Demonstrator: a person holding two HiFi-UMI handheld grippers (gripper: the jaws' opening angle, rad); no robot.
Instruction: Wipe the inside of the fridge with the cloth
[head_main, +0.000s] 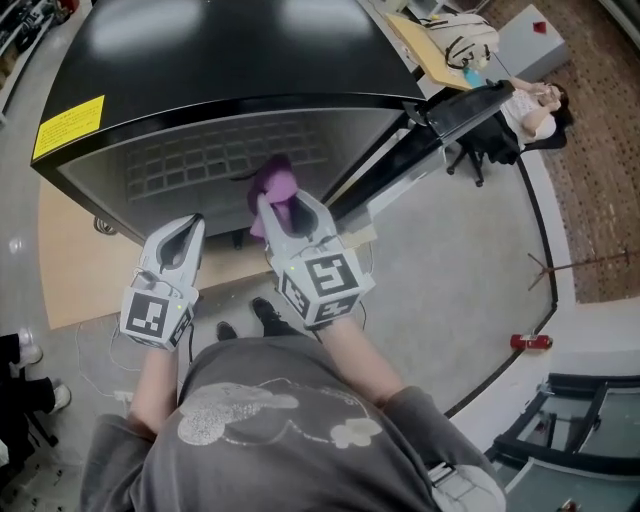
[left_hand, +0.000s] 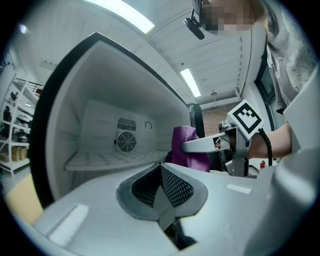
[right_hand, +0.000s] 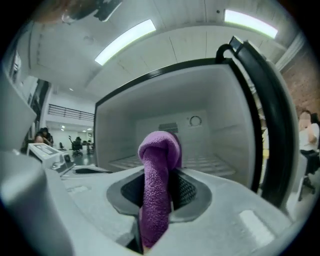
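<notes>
A black fridge (head_main: 210, 60) stands open in front of me, its door (head_main: 440, 125) swung out to the right. Its white inside (left_hand: 107, 130) has a wire shelf (left_hand: 115, 159) and a round fan grille (left_hand: 127, 142) on the back wall. My right gripper (head_main: 283, 215) is shut on a purple cloth (head_main: 273, 185), folded and standing up between the jaws (right_hand: 159, 175), just in front of the opening. My left gripper (head_main: 180, 245) is shut with nothing in it, beside the right one and a little lower; the cloth (left_hand: 186, 147) shows to its right.
A person sits on an office chair (head_main: 490, 140) at the upper right beside a desk (head_main: 430, 45). A red object (head_main: 530, 342) lies on the grey floor at the right. A yellow label (head_main: 68, 125) marks the fridge's top left corner. My shoes (head_main: 265, 315) are below the grippers.
</notes>
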